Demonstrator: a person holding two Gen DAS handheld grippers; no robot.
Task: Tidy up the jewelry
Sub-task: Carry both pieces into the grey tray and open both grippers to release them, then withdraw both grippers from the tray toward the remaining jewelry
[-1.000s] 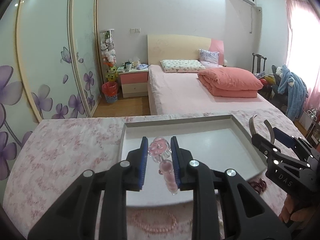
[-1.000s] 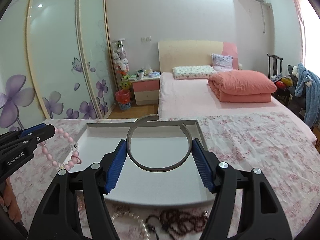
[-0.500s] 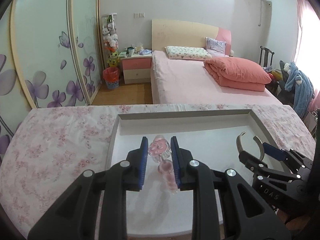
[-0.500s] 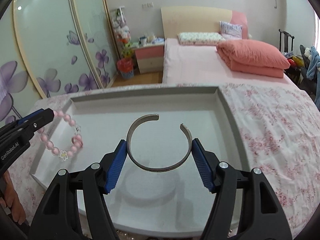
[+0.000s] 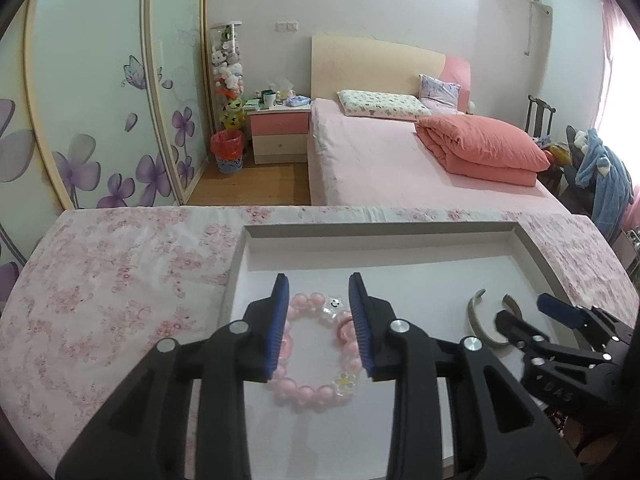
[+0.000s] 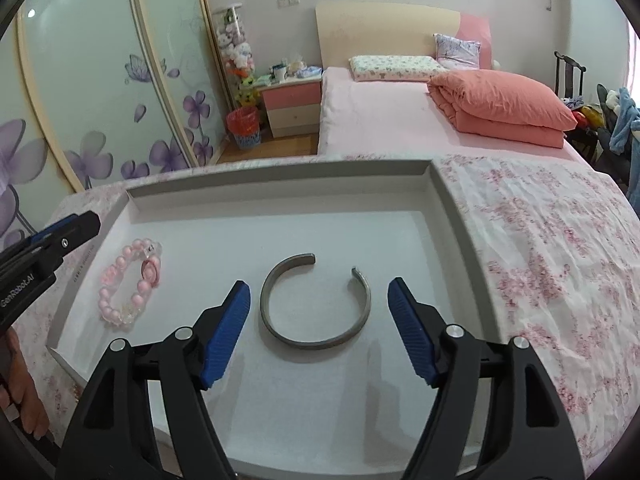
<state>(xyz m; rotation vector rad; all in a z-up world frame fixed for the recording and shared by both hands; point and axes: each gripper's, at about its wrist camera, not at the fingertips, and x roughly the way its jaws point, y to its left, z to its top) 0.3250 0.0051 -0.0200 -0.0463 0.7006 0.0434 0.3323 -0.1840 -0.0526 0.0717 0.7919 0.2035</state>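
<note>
Both bracelets lay flat on the floor of the grey tray (image 6: 280, 184), which sat on the pink floral cloth (image 6: 560, 248). The pink bead bracelet (image 5: 316, 354) rested near the tray's left edge, about midway along it. My left gripper (image 5: 319, 322) was spread, its blue pads (image 5: 277, 324) standing to either side of the bracelet; I could not tell whether they touched the beads. The open metal cuff (image 6: 314, 300) lay near the tray's centre, gap toward the far edge. My right gripper (image 6: 318, 328) was spread wide, pads (image 6: 226, 332) clear of the cuff on both sides.
</note>
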